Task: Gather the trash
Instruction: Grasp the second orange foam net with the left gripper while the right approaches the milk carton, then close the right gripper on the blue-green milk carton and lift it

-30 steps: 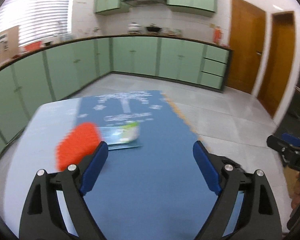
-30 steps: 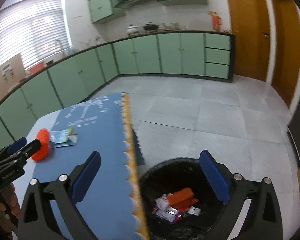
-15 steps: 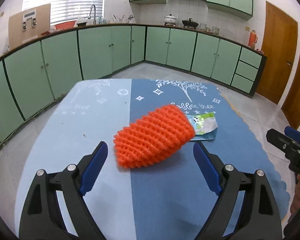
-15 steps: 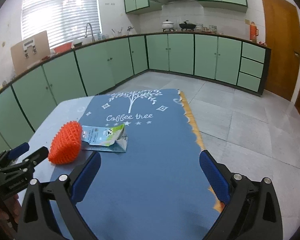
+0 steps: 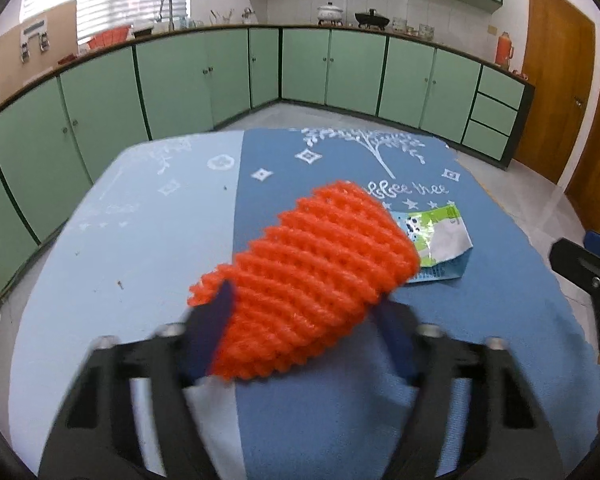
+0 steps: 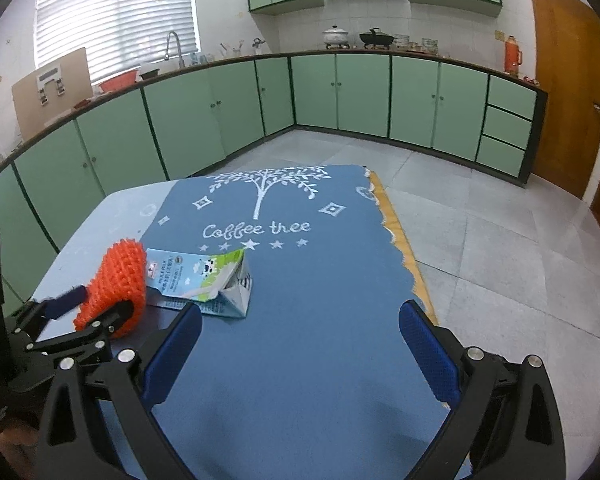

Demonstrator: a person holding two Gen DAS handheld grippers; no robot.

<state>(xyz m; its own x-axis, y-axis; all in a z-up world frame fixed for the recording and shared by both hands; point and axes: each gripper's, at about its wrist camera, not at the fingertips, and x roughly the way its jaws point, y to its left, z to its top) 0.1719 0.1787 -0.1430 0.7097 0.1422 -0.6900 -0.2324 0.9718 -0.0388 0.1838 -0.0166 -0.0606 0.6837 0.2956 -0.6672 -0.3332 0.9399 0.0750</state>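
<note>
An orange foam net is pinched by the just-closing left gripper beside a flattened milk carton on the desk, while the right gripper is held open and empty

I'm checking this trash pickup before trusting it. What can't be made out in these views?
- Left wrist view: left tool blurred; pad contact with the orange foam net is unclear.
- Left wrist view: the net covers part of the flattened milk carton.
- Right wrist view: carton print too small.
- No bin in either view.
</note>
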